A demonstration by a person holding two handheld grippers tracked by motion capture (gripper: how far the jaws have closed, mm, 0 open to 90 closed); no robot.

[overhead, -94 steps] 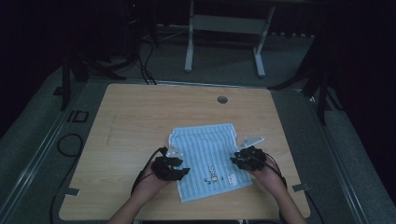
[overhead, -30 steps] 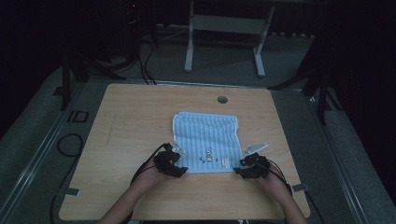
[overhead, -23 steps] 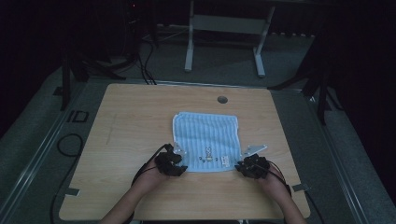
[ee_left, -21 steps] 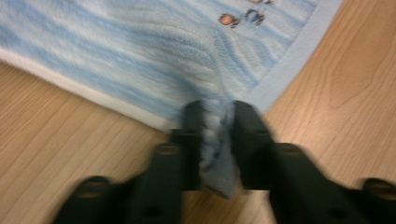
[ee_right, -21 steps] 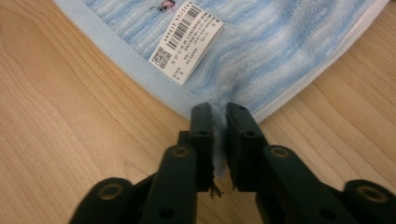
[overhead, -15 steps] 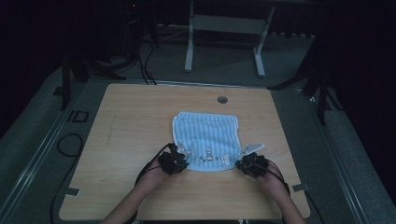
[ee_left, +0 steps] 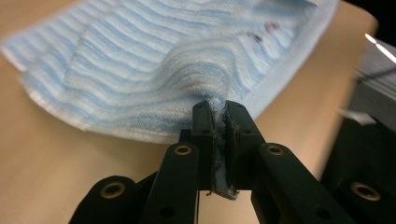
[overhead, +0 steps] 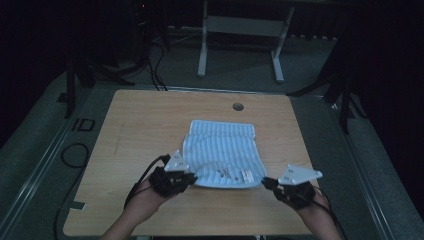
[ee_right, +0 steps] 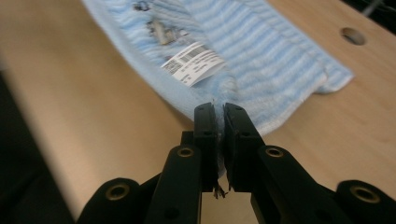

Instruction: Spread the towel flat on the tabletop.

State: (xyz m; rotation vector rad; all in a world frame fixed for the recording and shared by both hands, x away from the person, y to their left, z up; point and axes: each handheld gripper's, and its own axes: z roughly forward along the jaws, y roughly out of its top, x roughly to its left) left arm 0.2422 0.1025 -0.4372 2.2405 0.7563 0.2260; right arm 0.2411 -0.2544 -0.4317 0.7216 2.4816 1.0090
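1. The left gripper (ee_left: 218, 109) has its jaws pressed together on a near corner of the blue striped towel (overhead: 223, 150); a pinch of cloth runs down between them and a frayed end hangs out below.
2. Ahead of those jaws the towel rises in a soft ridge, then spreads flat over the table (overhead: 150, 120).
3. The right gripper (ee_right: 219, 108) is likewise clamped tight on the towel's other near corner, with cloth wedged in the narrow slit between the jaws.
4. Just beyond the right jaws and slightly to their left, a white label (ee_right: 193, 63) with a barcode lies on the towel.
5. In the high view the towel stretches between the two grippers, its near edge drawn taut from one to the other, its far edge lying on the table toward the round hole (overhead: 238, 106).
6. A hand (overhead: 145, 197) holds each gripper at the table's near edge.
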